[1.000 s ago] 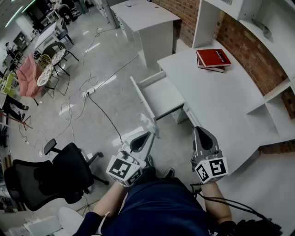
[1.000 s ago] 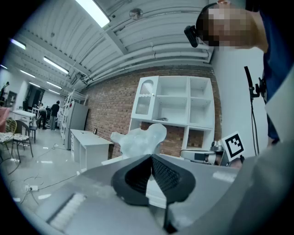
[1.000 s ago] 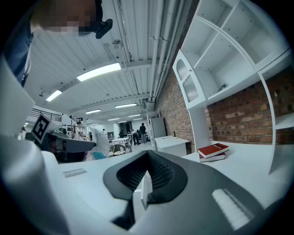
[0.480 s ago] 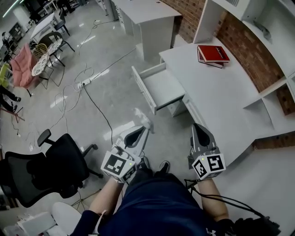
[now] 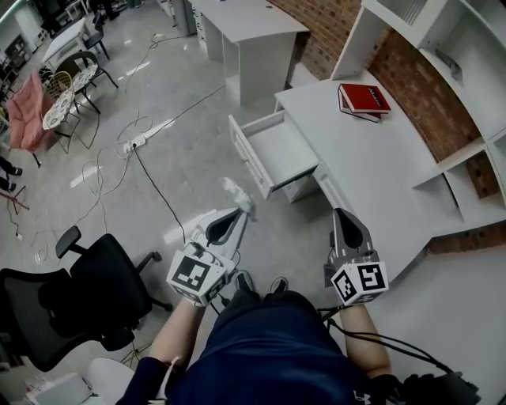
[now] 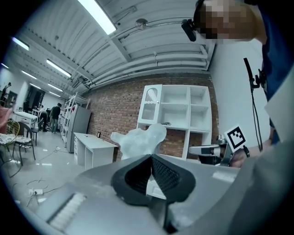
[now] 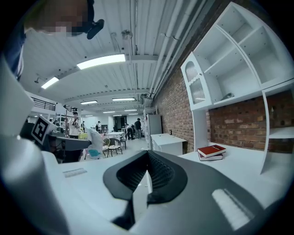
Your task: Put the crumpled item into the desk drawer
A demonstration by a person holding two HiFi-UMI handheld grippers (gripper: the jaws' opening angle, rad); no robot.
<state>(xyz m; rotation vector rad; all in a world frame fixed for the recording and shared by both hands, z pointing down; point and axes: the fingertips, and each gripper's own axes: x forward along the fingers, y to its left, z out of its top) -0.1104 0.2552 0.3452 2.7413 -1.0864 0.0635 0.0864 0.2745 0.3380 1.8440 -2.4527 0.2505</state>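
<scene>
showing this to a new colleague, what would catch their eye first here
The crumpled white item, pinched at the tip of the left hand-held gripper above the floor, stands out first. Just beyond it the drawer of the white desk stands pulled open and looks empty. A red book lies at the far end of the desk, near the brick wall.

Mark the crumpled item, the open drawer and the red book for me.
crumpled item [image 6: 140, 140]: left gripper view, middle of the pale wad above the jaws.
open drawer [image 5: 286, 150]: head view, bare floor inside it.
red book [image 5: 365, 98]: head view, middle of its top cover.
</scene>
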